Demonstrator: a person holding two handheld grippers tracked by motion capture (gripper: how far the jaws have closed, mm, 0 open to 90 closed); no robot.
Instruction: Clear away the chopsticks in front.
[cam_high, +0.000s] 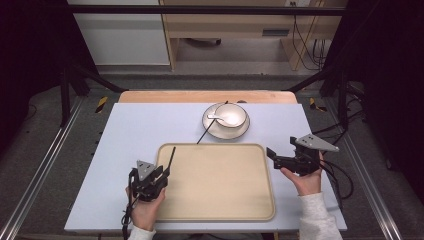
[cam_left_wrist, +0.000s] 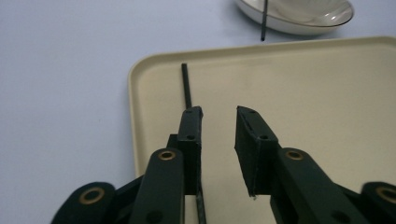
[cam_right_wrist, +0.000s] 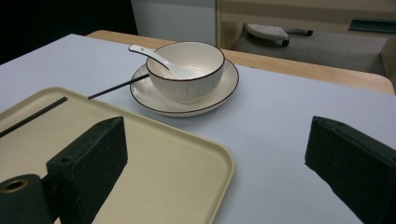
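A beige tray (cam_high: 220, 185) lies at the table's front centre. One black chopstick (cam_high: 171, 156) rests along the tray's left edge, and in the left gripper view this chopstick (cam_left_wrist: 187, 86) runs under the left jaw, not between the jaws. My left gripper (cam_high: 161, 172) (cam_left_wrist: 218, 114) is open over that edge. Behind the tray stand a white bowl (cam_high: 231, 115) (cam_right_wrist: 191, 70) with a spoon (cam_right_wrist: 152, 55) in it, on a plate (cam_high: 226, 131). A second chopstick (cam_high: 205, 134) (cam_right_wrist: 116, 87) leans on the plate. My right gripper (cam_high: 280, 147) (cam_right_wrist: 217, 135) is wide open at the tray's right edge.
The pale blue table top (cam_high: 125, 150) has bare room left of the tray and a narrower strip to its right. A wooden strip (cam_high: 200, 96) borders the far edge. Dark frame posts (cam_high: 65, 90) stand beyond the table.
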